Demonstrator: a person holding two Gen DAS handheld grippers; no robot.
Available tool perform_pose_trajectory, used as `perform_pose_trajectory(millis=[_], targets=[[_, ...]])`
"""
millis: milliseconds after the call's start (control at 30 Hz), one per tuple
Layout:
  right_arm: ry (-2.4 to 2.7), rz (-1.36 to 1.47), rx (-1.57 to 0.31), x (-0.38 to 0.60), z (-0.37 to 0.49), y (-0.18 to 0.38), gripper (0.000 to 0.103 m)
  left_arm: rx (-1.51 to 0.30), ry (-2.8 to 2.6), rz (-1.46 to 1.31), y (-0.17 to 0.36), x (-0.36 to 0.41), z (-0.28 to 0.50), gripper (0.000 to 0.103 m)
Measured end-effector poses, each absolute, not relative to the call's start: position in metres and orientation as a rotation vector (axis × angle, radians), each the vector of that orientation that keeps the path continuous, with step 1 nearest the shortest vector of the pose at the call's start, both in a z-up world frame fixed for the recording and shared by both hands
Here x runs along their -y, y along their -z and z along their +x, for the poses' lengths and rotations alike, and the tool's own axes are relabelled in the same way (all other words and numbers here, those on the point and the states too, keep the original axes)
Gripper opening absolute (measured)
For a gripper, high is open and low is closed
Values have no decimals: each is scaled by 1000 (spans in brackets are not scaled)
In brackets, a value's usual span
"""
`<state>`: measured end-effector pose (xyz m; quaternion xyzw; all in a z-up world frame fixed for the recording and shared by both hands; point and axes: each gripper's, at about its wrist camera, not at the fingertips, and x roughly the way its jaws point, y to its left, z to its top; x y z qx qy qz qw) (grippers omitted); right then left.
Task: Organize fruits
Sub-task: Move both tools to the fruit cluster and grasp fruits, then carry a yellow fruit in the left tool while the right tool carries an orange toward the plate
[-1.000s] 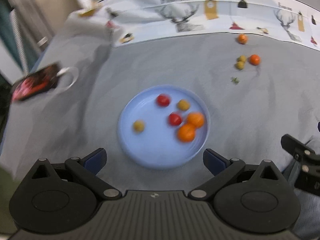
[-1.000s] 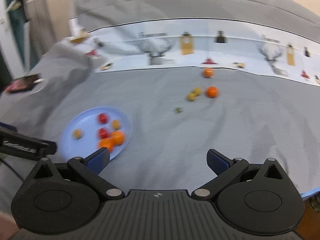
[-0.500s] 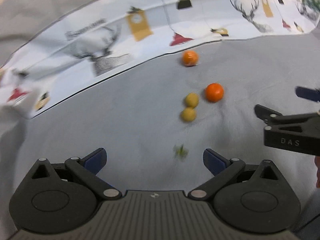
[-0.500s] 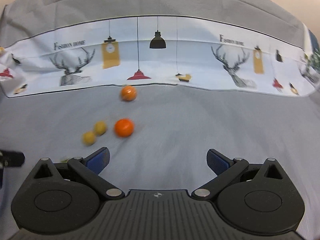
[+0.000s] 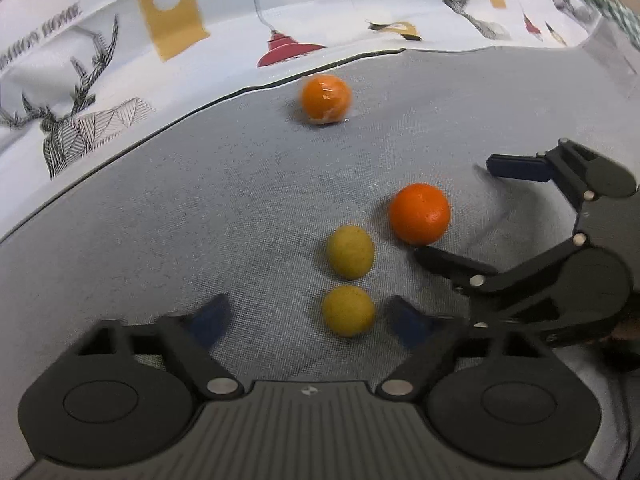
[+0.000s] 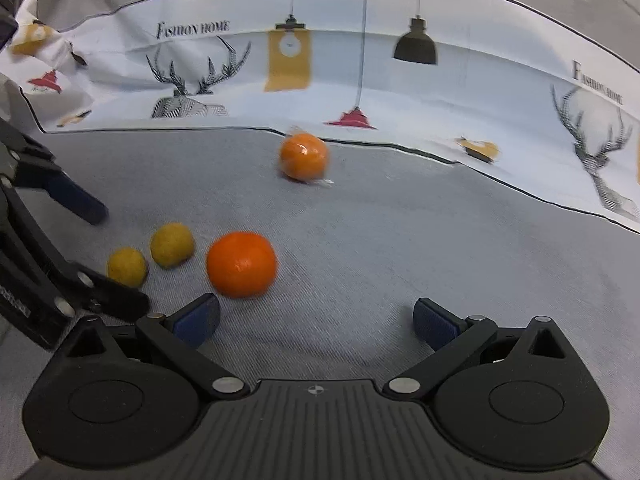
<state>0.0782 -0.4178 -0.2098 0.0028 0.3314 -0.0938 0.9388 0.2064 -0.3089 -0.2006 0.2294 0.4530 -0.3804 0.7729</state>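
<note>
Left gripper point(image 5: 306, 318), jaws closing yet empty, is lowered around the nearer small yellow round fruit point(image 5: 348, 310) beside the bright orange mandarin point(image 5: 419, 213), seemingly for pickup; right gripper point(image 6: 316, 318) is held wide open, empty.

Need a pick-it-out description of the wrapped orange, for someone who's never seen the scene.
Find the grey cloth and its white deer-print border. The wrapped orange lies alone beside that border, below the red lamp print. Unlike the bare orange by the two yellow fruits, it sits in shiny clear film.
</note>
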Motion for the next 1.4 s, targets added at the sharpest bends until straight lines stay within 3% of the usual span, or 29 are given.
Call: perform_pose_trajectory(millis=[67,100,133,167,200,233,633,1033,1400], targets=[[177,22,-665,417,84,209,102,-956,826,479,196,305,207,44],[170,26,-662,416,87,209,100,-954,842,485,194,305,207,33],[150,30,-657,415,88,210,95,-959,851,487,193,306,208,29],[129,36,-643,414,89,209,80,-970,850,482,193,305,209,28],[116,31,-630,410,89,207,53,-979,846,477,192,303,210,28],[115,15,-624,405,89,206,38,-980,836,474,191,301,210,28],[404,273,-611,390,5,149,37,-977,648,368,109,245,160,28],[281,252,-636,272,-78,74,37,-894,637,312,-1,150,50,28],[62,264,-655,163,-142,17,37,-906,462,322,-34,32,-40,28]])
